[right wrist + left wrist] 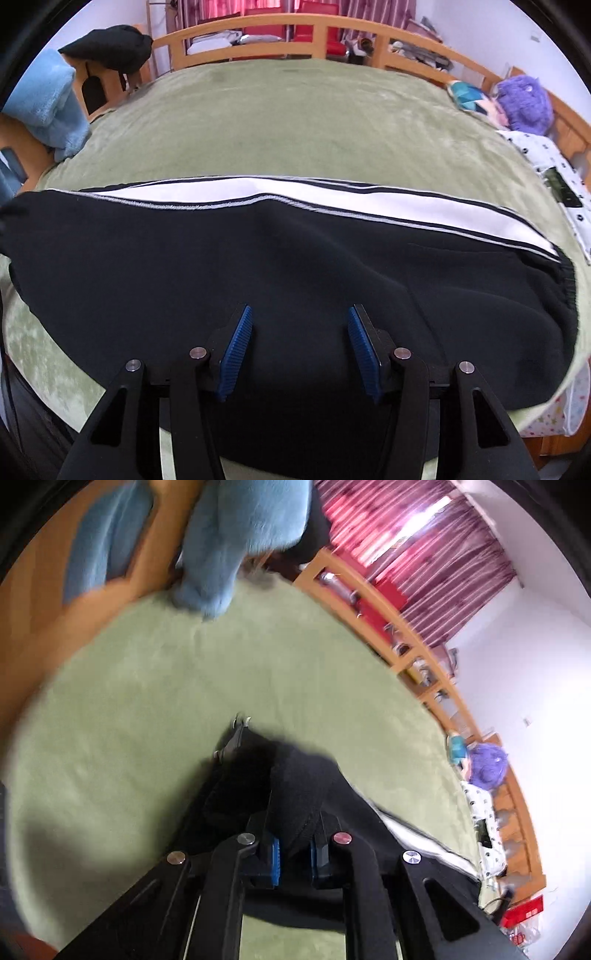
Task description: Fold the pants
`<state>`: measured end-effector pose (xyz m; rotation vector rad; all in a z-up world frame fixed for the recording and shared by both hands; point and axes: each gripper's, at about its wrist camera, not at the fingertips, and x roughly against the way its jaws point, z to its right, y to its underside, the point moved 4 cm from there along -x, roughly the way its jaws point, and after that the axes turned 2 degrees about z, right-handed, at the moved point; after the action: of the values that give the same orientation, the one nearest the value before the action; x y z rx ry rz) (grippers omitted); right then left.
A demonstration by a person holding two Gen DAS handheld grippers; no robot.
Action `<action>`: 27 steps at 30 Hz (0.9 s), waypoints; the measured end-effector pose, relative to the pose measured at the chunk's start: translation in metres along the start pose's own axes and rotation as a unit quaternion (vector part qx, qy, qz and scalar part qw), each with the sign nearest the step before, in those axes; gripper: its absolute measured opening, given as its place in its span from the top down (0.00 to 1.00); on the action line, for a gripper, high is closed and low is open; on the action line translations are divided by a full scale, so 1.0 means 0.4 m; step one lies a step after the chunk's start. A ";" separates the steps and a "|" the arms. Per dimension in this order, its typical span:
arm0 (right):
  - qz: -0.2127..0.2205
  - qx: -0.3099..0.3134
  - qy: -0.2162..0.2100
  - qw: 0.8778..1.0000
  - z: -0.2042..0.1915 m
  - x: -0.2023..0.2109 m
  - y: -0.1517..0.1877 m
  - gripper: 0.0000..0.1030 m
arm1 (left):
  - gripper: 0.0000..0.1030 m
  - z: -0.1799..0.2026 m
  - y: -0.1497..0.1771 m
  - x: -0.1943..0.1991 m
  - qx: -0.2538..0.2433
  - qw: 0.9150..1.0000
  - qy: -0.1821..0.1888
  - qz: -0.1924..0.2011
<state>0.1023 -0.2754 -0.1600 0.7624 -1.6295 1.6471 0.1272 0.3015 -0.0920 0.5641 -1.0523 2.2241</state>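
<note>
Black pants (258, 266) with a white side stripe (332, 199) lie across the near part of a green bed cover (295, 122). The waistband (565, 280) is at the right. My right gripper (299, 332) is open just above the black cloth, blue pads (236, 350) apart. In the left wrist view my left gripper (295, 845) is shut on a bunched fold of the pants (295, 775) and holds it above the green cover (184, 701). The view is tilted and blurred.
A wooden bed rail (295, 29) runs along the far side. A blue blanket (48, 107) and a black garment (110, 44) sit at the far left. A purple plush (524, 103) and a spotted cloth (546, 155) are at the right.
</note>
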 end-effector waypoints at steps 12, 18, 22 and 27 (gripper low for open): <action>0.002 -0.001 -0.013 1.000 0.009 -0.004 0.014 0.48 | 0.37 -0.008 0.109 -0.091 -0.098 0.966 -0.221 -0.089; 0.010 0.010 -0.015 1.000 0.003 -0.026 -0.031 0.48 | 0.19 0.081 0.009 -0.064 -0.111 0.983 -0.145 -0.004; 0.000 0.021 -0.012 1.000 -0.007 -0.050 -0.030 0.48 | 0.19 0.061 -0.054 -0.162 -0.089 0.984 -0.155 -0.022; -0.019 0.021 0.009 1.000 0.004 -0.071 -0.001 0.48 | 0.28 -0.014 -0.067 -0.293 -0.095 0.963 -0.238 -0.080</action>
<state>0.1192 -0.2790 -0.1825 0.7926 -1.5645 1.6607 0.2298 0.2794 -0.1510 1.0896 -1.3829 1.8619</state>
